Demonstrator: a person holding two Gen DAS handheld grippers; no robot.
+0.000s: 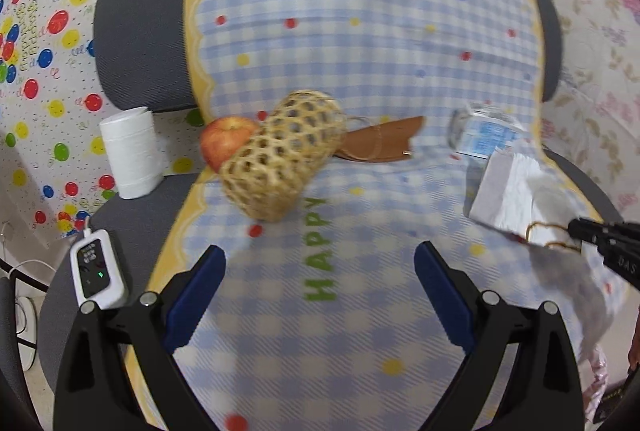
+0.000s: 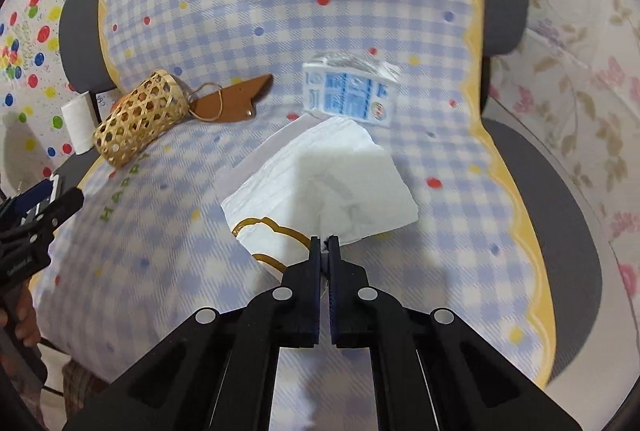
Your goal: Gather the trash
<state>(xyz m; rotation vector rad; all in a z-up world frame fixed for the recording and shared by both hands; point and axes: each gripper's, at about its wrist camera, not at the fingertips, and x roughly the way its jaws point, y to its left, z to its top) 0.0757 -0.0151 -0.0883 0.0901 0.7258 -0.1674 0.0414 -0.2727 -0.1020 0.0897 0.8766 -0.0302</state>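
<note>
A white paper napkin (image 2: 320, 179) with a brown printed outline lies on the blue checked blanket (image 2: 280, 11); my right gripper (image 2: 325, 243) is shut on its near edge. The napkin also shows in the left wrist view (image 1: 516, 195), with the right gripper (image 1: 576, 227) at its corner. Behind it lies a crumpled plastic bottle with a blue-white label (image 2: 350, 93), also in the left wrist view (image 1: 486, 131). My left gripper (image 1: 320, 271) is open and empty above the blanket, short of a woven bamboo basket (image 1: 282, 155).
A red apple (image 1: 224, 145) sits behind the basket, a brown leather piece (image 1: 380, 145) to its right. A white paper roll (image 1: 130, 153) and a white controller (image 1: 96, 273) lie on the grey chair seat (image 1: 132, 227). Patterned sheets surround the chair.
</note>
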